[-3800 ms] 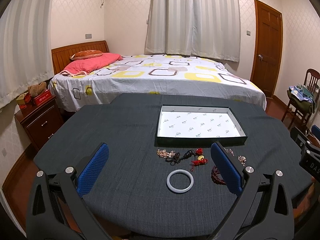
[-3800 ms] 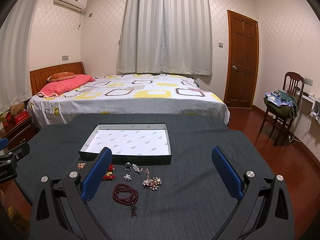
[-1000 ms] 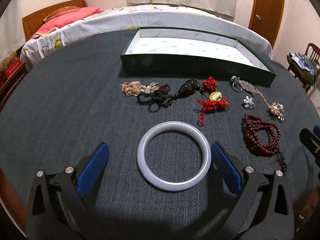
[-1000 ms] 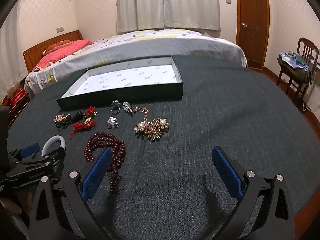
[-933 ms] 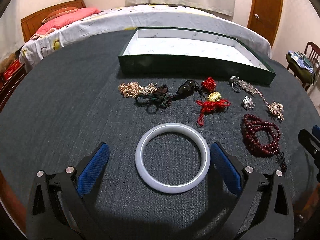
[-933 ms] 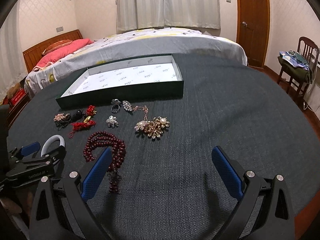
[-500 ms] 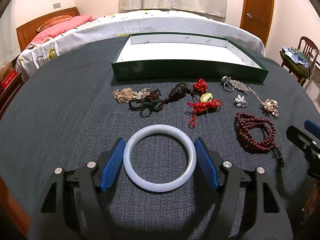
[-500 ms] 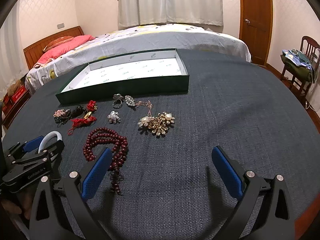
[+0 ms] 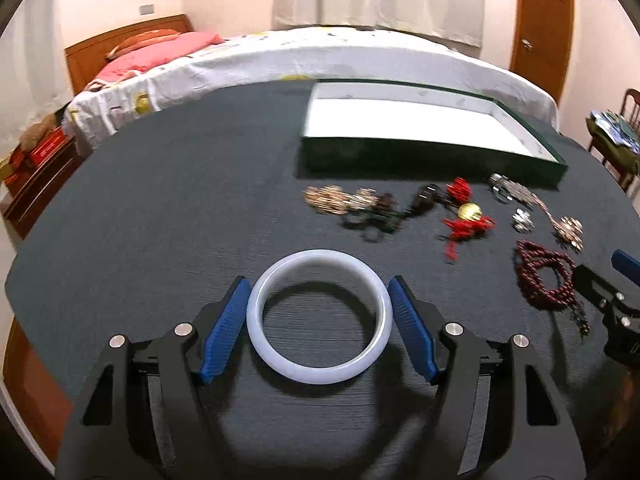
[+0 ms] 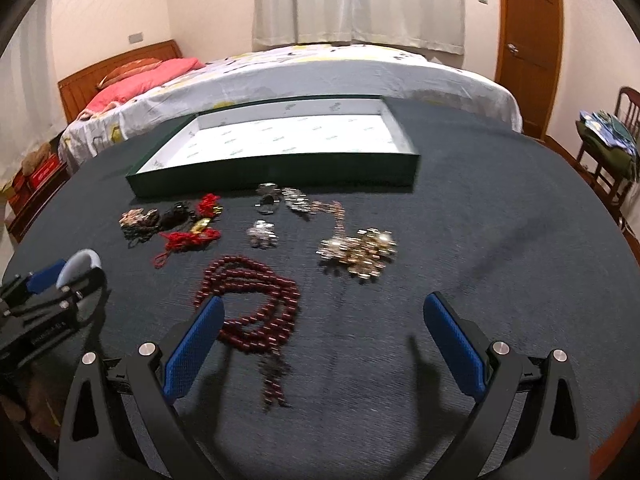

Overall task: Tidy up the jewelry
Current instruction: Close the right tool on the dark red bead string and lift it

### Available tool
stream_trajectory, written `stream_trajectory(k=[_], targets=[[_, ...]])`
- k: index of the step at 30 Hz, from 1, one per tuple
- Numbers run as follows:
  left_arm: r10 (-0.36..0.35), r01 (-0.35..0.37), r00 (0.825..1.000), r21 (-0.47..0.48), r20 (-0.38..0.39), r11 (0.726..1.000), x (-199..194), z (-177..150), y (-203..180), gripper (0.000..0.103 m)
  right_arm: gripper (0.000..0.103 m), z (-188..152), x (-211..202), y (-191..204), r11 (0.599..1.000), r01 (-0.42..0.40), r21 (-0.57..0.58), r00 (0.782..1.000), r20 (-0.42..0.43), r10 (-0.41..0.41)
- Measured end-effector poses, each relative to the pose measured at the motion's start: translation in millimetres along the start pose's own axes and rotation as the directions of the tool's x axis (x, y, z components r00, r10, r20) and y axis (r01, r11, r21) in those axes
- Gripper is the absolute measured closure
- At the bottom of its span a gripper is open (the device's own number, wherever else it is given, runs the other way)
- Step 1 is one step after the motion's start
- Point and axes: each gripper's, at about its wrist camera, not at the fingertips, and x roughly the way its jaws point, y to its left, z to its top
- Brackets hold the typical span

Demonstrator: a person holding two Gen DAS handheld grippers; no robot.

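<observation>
My left gripper (image 9: 319,322) is shut on a white jade bangle (image 9: 319,372), its blue pads against the ring's two sides, lifted just off the dark cloth. The bangle also shows in the right wrist view (image 10: 82,261). My right gripper (image 10: 322,340) is open and empty, low over the table, with a dark red bead strand (image 10: 256,304) by its left finger. A green tray with a white floor (image 9: 424,160) stands at the far side of the table, also in the right wrist view (image 10: 280,178). Loose jewelry lies in front of it.
Between tray and grippers lie a gold chain (image 9: 332,200), a black cord pendant (image 9: 424,202), a red knot charm (image 9: 466,224), silver pieces (image 9: 522,220) and a gold pearl cluster (image 10: 360,250). A bed (image 9: 320,56) stands behind the table, a chair (image 10: 612,148) to the right.
My left gripper has closed on the bangle, raised it slightly and swung left. My right gripper has moved forward, closer to the bead strand.
</observation>
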Motion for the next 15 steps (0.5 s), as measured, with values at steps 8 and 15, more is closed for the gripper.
stream_trajectory(k=[8,15], targets=[[0.029,-0.029,1.000,-0.055,0.008,0.998,-4,5,27,0.034,0.006,10,21,33,0.997,0.018,-0.069,0.999,-0.043,-0.021],[0.038,-0.037,0.999,-0.091,0.009,0.995,-3,3,38,0.034,0.006,14,35,43,0.996,0.020,-0.092,0.995,-0.098,-0.029]])
